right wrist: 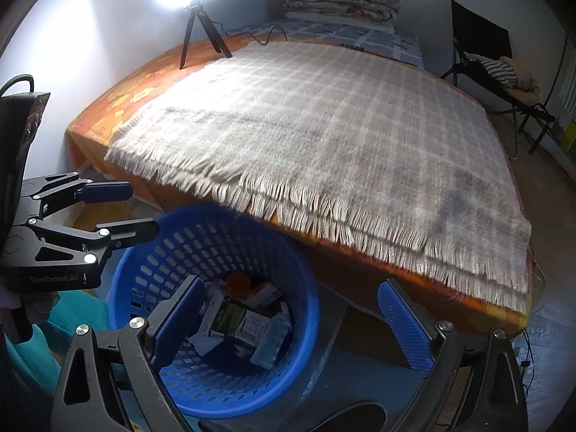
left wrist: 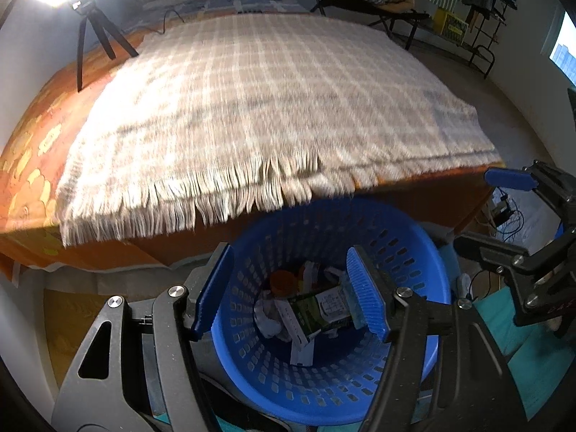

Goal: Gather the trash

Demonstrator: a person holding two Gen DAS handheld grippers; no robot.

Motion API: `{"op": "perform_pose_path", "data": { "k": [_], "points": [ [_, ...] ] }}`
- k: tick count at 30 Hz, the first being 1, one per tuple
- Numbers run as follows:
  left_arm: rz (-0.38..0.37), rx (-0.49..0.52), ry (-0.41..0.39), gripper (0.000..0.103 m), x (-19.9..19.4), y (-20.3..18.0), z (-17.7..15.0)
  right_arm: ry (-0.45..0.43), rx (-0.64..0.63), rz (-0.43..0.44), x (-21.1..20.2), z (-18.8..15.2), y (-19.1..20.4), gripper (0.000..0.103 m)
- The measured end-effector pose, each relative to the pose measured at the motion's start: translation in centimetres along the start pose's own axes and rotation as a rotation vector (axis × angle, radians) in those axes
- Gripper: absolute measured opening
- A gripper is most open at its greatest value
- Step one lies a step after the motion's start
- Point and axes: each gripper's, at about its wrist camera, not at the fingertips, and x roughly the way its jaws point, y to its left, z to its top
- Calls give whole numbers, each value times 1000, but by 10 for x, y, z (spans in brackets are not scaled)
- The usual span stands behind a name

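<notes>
Hovering over the round blue perforated plastic basket (left wrist: 324,378), the left tongs (left wrist: 291,293) stand released, blue ribbed pads (left wrist: 367,295) spread wide with nothing between them; the right tongs (right wrist: 291,327) hang likewise released and empty, one pad over the basket's interior and the other out past its right rim; in the left wrist view the right tongs show at the right edge, and in the right wrist view the left tongs show at the left edge, jaws parted; the collected trash lies at the bottom of the basket: a green and white printed carton (left wrist: 320,311), crumpled white paper (left wrist: 268,318), a small orange round lid or cup (right wrist: 238,282) and a pale plastic wrapper (right wrist: 268,349); the basket sits on the floor, just beside the near edge of the bed (right wrist: 360,273), under the fringe of a beige checked woven blanket (left wrist: 273,108) spread over an orange patterned sheet (left wrist: 36,144); a black tripod lamp (right wrist: 201,25) shines on the far left of the bed; a folded quilt (right wrist: 340,1) lies at the far end; a black folding chair (right wrist: 493,68) stands to the far right.
</notes>
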Motion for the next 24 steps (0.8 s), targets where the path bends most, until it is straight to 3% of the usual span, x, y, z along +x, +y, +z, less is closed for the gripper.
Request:
{"op": "perform_pose_path", "data": {
  "k": [5,9,24],
  "points": [
    [3,-4,-49,67,-17,-1,14,-19,-4,-10,-9,10,-1,99],
    [12,2,-95,76,-30,-3,25,-38,-5,-20,-17,19,-4,99],
    [51,12,-259,89,-75,-6,81,-177,70,-22,-50,66,-38,103]
  ]
}}
